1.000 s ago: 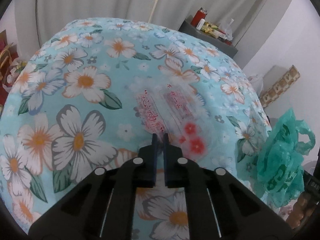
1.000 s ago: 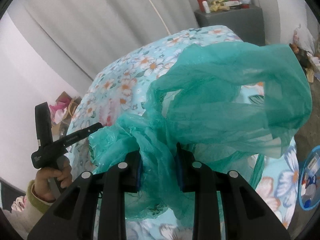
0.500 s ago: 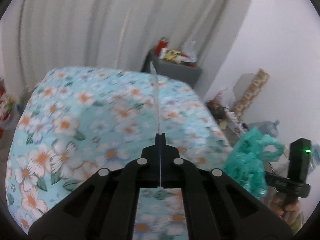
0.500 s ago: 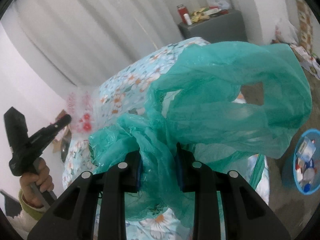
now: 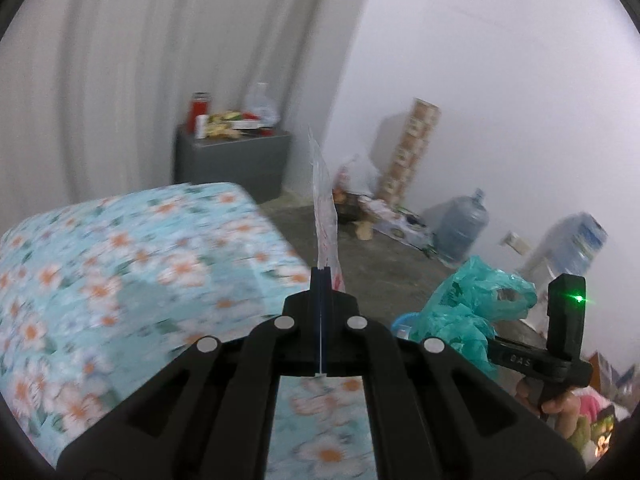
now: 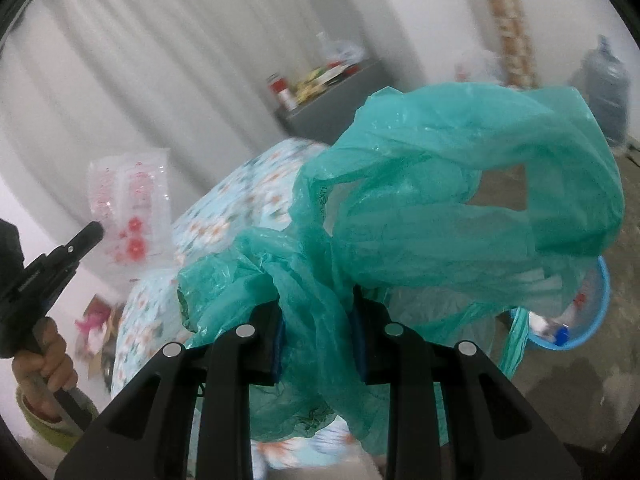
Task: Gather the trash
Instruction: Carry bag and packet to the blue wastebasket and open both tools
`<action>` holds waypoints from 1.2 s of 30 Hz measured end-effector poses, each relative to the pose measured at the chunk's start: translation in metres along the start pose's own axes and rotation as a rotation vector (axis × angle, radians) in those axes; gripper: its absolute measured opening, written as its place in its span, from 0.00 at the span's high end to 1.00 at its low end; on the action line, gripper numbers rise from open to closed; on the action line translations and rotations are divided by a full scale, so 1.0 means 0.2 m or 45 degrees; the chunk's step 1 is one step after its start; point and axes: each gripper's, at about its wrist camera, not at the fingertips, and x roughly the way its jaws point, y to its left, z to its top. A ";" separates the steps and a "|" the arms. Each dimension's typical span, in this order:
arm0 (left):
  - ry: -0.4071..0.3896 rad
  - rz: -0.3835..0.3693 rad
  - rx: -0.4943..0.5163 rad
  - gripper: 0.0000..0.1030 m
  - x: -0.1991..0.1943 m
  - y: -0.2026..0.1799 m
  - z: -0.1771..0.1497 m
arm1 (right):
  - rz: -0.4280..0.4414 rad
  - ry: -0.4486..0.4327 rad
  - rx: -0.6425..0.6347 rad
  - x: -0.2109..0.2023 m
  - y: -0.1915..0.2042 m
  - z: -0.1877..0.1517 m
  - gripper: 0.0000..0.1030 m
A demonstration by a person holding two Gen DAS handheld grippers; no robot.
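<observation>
Pinching a clear plastic wrapper (image 5: 326, 216) printed with red flowers, the left gripper (image 5: 321, 276) has its fingers (image 5: 316, 300) pressed fully together on the wrapper's lower edge. The wrapper stands upright and edge-on above the fingertips in the left wrist view; in the right wrist view it shows flat-on (image 6: 128, 216), held clear of the bed. The left gripper (image 6: 94, 232) points forward and somewhat downward, with the left hand (image 6: 44, 360) wrapped around its handle and a green sleeve cuff (image 6: 44, 424) below.

The right gripper (image 6: 318, 320) has its fingers (image 6: 276, 336) partly closed, clamped on a bunched neck of a teal plastic bag (image 6: 460, 208), which billows above and in front of them with one handle loop gaping. In the left wrist view the same bag (image 5: 468, 312) and right gripper (image 5: 486, 346) appear at lower right, a green light lit on the gripper's body, the right hand (image 5: 556, 404) gripping beneath.

Below both grippers lies a bed (image 5: 120, 272) with a light-blue floral cover. Farther out: a blue basin (image 6: 576, 320) holding small items on the floor, a grey cabinet (image 5: 232, 160) carrying bottles and packets, water jugs (image 5: 464, 228) along the wall, and a pale curtain (image 5: 160, 40).
</observation>
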 end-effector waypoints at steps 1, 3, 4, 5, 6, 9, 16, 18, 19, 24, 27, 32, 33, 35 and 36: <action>0.013 -0.023 0.030 1.00 0.04 -0.06 0.01 | -0.013 -0.017 0.022 -0.02 -0.04 0.00 0.75; 0.045 -0.064 0.075 1.00 0.12 -0.16 0.02 | -0.044 -0.050 0.082 -0.07 -0.14 0.00 0.74; 0.067 -0.088 0.099 1.00 0.17 -0.22 0.02 | -0.059 -0.061 0.109 -0.09 -0.19 -0.01 0.74; 0.082 -0.102 0.114 1.00 0.20 -0.26 0.02 | -0.078 -0.073 0.142 -0.10 -0.25 -0.01 0.74; 0.107 -0.125 0.137 1.00 0.27 -0.33 0.02 | -0.096 -0.083 0.172 -0.12 -0.30 -0.01 0.74; 0.154 -0.174 0.192 1.00 0.40 -0.48 0.00 | -0.137 -0.107 0.248 -0.14 -0.44 -0.02 0.74; 0.337 -0.309 0.340 1.00 0.84 -0.85 -0.11 | -0.286 -0.105 0.504 -0.09 -0.84 -0.09 0.74; 0.397 -0.336 0.385 1.00 0.97 -0.95 -0.16 | -0.350 -0.106 0.594 -0.06 -0.98 -0.12 0.73; 0.427 -0.348 0.407 1.00 1.03 -1.00 -0.19 | -0.374 -0.106 0.617 -0.05 -1.04 -0.13 0.73; 0.592 -0.382 0.494 1.00 1.39 -1.19 -0.36 | -0.496 -0.023 0.728 0.07 -1.37 -0.21 0.73; 0.684 -0.386 0.534 1.00 1.60 -1.27 -0.47 | -0.517 0.028 0.767 0.21 -1.51 -0.22 0.73; 0.850 -0.384 0.594 1.00 1.94 -1.36 -0.65 | -0.569 0.139 0.752 0.41 -1.71 -0.20 0.70; 0.885 -0.392 0.598 1.00 1.99 -1.36 -0.68 | -0.580 0.167 0.748 0.47 -1.76 -0.19 0.68; 0.922 -0.373 0.626 1.00 2.08 -1.37 -0.73 | -0.605 0.216 0.739 0.56 -1.85 -0.18 0.66; 0.930 -0.370 0.646 1.00 2.12 -1.38 -0.76 | -0.628 0.244 0.727 0.60 -1.89 -0.18 0.60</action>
